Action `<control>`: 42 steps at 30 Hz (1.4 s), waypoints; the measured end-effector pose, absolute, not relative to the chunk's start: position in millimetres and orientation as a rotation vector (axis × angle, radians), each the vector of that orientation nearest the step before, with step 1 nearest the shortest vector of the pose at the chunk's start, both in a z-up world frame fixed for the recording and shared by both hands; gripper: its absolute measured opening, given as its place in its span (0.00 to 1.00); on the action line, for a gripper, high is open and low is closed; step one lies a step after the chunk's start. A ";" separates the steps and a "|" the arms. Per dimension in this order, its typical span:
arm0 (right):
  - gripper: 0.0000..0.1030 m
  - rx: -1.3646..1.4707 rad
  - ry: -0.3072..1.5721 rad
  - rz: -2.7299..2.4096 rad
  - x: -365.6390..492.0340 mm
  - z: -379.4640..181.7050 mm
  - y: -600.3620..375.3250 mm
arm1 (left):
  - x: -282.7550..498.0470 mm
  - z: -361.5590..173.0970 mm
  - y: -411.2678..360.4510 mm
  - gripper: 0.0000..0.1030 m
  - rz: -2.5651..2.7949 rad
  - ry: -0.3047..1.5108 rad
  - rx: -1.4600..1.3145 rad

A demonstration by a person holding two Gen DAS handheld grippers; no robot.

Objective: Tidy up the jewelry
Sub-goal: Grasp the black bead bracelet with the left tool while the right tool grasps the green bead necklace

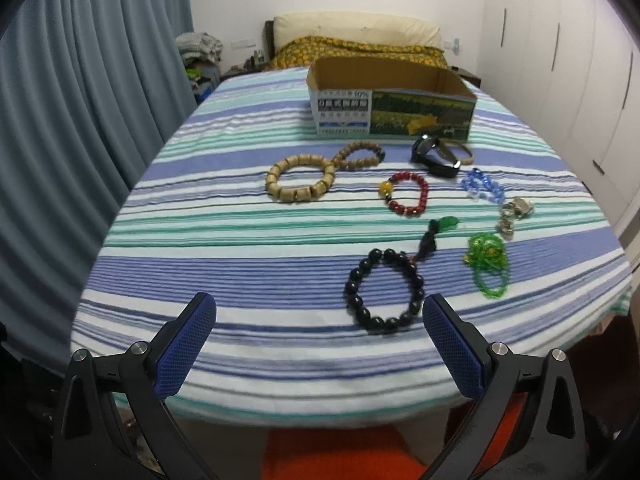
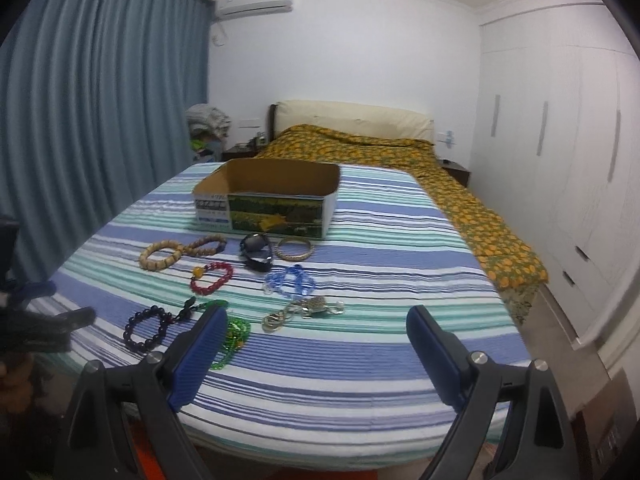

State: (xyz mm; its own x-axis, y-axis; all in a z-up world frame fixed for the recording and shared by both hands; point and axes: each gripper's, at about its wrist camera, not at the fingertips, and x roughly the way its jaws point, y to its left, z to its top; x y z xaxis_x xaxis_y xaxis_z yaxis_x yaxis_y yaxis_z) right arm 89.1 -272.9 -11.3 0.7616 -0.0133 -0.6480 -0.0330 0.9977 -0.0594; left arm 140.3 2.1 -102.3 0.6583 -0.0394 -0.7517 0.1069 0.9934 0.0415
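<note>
Jewelry is all laid out on the striped bedspread (image 1: 200,216), none visibly in the cardboard box (image 1: 390,98) beyond it, so sorting looks barely begun. Nearest the left gripper (image 1: 320,324), jaws spread wide and empty, lies the black bead bracelet (image 1: 384,290). The right gripper (image 2: 316,334) hangs open too, holding nothing, with the green bead bracelet (image 2: 234,338) just past its left finger. Plenty of bare sheet on the right; the mattress edge sits close under both grippers.

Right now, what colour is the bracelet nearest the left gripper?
Black beads, with a dark tassel attached. Clearest in the left wrist view.
</note>
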 end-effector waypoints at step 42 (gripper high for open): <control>0.81 -0.117 1.040 0.273 183.1 -160.8 -186.9 | 183.1 -171.5 -24.5 0.40 -0.161 0.965 0.091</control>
State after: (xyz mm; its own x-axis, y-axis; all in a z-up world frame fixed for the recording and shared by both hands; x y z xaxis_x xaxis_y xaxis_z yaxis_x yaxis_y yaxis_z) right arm 183.1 -186.9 -160.8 0.4761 0.1678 -0.8632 -0.2782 0.9599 0.0331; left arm 183.1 -24.5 -171.5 0.5589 -0.0956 -0.8237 0.1766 0.9843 0.0056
